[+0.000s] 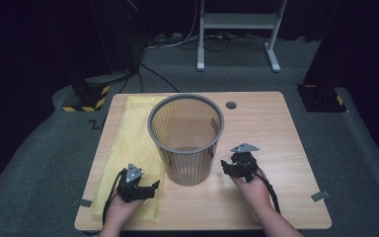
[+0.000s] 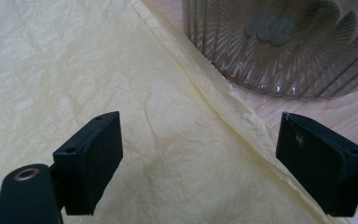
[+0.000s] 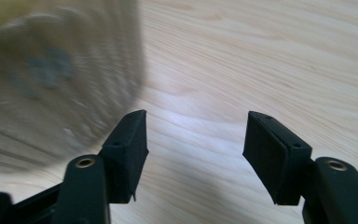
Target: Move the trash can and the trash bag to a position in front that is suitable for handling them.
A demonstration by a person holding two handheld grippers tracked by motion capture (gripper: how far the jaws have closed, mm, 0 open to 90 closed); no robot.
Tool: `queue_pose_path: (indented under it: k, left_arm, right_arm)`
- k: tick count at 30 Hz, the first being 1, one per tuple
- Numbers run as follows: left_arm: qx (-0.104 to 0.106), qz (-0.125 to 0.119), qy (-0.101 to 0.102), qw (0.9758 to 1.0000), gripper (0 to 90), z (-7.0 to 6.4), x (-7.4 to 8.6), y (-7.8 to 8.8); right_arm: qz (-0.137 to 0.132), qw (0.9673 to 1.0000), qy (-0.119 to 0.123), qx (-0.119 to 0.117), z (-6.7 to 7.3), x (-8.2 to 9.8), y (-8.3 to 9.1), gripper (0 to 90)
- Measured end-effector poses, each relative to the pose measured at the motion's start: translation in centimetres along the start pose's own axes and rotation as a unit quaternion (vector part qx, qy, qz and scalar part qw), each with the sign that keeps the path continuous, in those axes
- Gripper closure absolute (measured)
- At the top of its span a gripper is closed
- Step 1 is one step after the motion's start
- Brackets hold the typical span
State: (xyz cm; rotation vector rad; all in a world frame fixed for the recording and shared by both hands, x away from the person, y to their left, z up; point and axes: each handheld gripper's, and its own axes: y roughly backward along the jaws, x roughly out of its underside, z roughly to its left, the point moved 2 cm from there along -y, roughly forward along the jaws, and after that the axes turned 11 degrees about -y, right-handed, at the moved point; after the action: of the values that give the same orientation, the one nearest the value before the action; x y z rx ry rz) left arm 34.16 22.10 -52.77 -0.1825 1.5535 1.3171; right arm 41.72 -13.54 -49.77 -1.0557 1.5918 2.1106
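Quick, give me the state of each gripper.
Left gripper: open, jaws wide over the yellow sheet, holding nothing.
Right gripper: open, empty, beside the bin.

Grey carpet (image 1: 39, 148), dark curtained backdrop (image 1: 39, 34)

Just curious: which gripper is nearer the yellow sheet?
Left. The left gripper hovers over the yellow sheet; the right gripper is across the bin.

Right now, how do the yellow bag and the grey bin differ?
The yellow bag lies flat and crinkled on the table's left side; the ribbed grey bin stands upright at centre, rigid and see-through. The left gripper hovers open over the bag; the right gripper is open beside the bin.
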Motion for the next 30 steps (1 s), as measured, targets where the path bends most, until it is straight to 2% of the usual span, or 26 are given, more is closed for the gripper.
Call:
queue_pose_path:
  k: [5, 6, 7, 9, 11, 13, 14, 15, 16, 18, 21, 23, 28, 29, 30]
  left_arm:
    - [0.0, 0.0, -0.001, 1.0, 14.8, 0.0, 0.0, 0.0]
    - [0.0, 0.0, -0.001, 1.0, 14.8, 0.0, 0.0, 0.0]
    - [0.001, 0.002, 0.0, 1.0, 14.8, 0.0, 0.0, -0.1]
    - [0.002, 0.004, 0.0, 1.0, 14.8, 0.0, 0.0, -0.1]
    - [0.002, 0.008, -0.002, 1.0, 14.8, -0.1, 0.0, -0.2]
    - [0.004, 0.015, -0.006, 0.9999, 14.8, -0.2, 0.1, -0.3]
    - [0.005, 0.018, -0.008, 0.9998, 14.8, -0.2, 0.1, -0.4]
    - [0.005, 0.018, -0.008, 0.9998, 14.8, -0.2, 0.1, -0.4]
    - [0.006, 0.019, -0.011, 0.9997, 14.8, -0.3, 0.1, -0.4]
    - [0.009, 0.021, -0.012, 0.9997, 14.7, -0.4, 0.1, -0.5]
    - [0.011, 0.027, -0.016, 0.9994, 14.7, -0.5, 0.1, -0.7]
    - [0.013, 0.03, -0.02, 0.9993, 14.7, -0.7, 0.2, -0.8]
    - [0.015, 0.04, -0.025, 0.9988, 14.5, -0.9, 0.2, -1.1]
    - [0.017, 0.04, -0.02, 0.9988, 14.4, -0.9, 0.2, -1.2]
    - [0.017, 0.04, -0.02, 0.9988, 14.4, -0.9, 0.2, -1.2]
  right_arm:
    - [0.028, 0.9994, -0.016, 0.016, -2.1, 0.4, 0.3, 36.3]
    - [0.028, 0.9994, -0.016, 0.016, -2.1, 0.4, 0.3, 36.3]
    - [0.056, 0.9977, -0.027, 0.027, -3.2, 0.6, 0.3, 34.1]
    - [0.077, 0.996, -0.03, 0.034, -3.9, 0.7, 0.3, 33.6]
    - [0.104, 0.9929, -0.043, 0.037, -4.7, 0.7, 0.3, 32.5]
    - [0.14, 0.9877, -0.056, 0.044, -5.4, 0.8, 0.2, 29.9]
    - [0.15, 0.9861, -0.055, 0.045, -5.6, 0.9, 0.2, 29.8]
    - [0.15, 0.9861, -0.055, 0.045, -5.6, 0.9, 0.2, 29.8]
    - [0.182, 0.9804, -0.056, 0.051, -6.0, 1.0, 0.1, 28.1]
    - [0.198, 0.9772, -0.058, 0.05, -6.1, 0.9, 0.1, 27.2]
    - [0.228, 0.9704, -0.058, 0.054, -6.4, 0.6, 0.1, 25.7]
    - [0.247, 0.9649, -0.066, 0.06, -6.5, 0.5, 0.1, 23.8]
    - [0.304, 0.9463, -0.076, 0.081, -6.3, 0.0, -0.4, 21.0]
    - [0.31, 0.9445, -0.072, 0.083, -6.3, -0.1, -0.5, 20.8]
    - [0.31, 0.9445, -0.072, 0.083, -6.3, -0.1, -0.5, 20.8]
